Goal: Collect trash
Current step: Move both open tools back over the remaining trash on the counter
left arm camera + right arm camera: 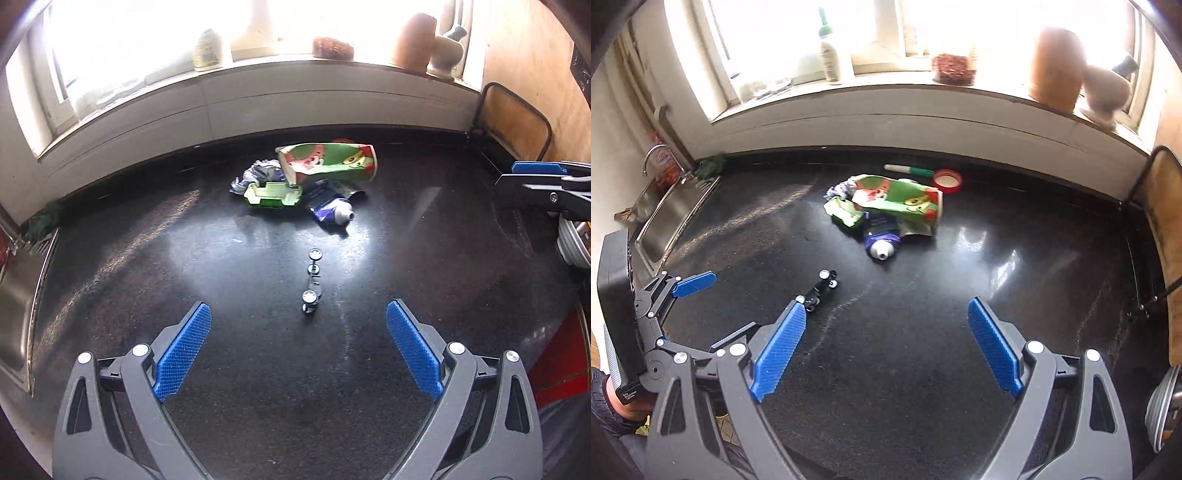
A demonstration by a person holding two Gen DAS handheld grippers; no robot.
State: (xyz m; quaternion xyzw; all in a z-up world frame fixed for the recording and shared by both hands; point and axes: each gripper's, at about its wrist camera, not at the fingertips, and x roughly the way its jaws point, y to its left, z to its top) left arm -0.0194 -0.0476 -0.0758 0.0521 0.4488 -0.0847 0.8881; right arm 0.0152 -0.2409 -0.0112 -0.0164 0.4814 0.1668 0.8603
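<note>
**Trash pile dead ahead of left hand-held gripper**

The trash pile point(306, 181) is found at 12 o'clock from the left hand-held gripper point(298, 352), on the far surface point(184, 258). From the right hand-held gripper point(887, 347) it is placed near 11 o'clock. Both are held wide and empty. The carton point(332, 160) is laid crosswise. Neither is judged clearly nearer.

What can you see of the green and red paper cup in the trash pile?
The paper cup is crushed flat and lies on its side on the black countertop, its white-rimmed mouth toward the right. It looks like printed paper: green with red and white cartoon figures. It tops the pile, overlapping a light green plastic tray on its left and a squeezed blue and white tube in front. A red lid sits just behind. Neither gripper touches it.
</note>
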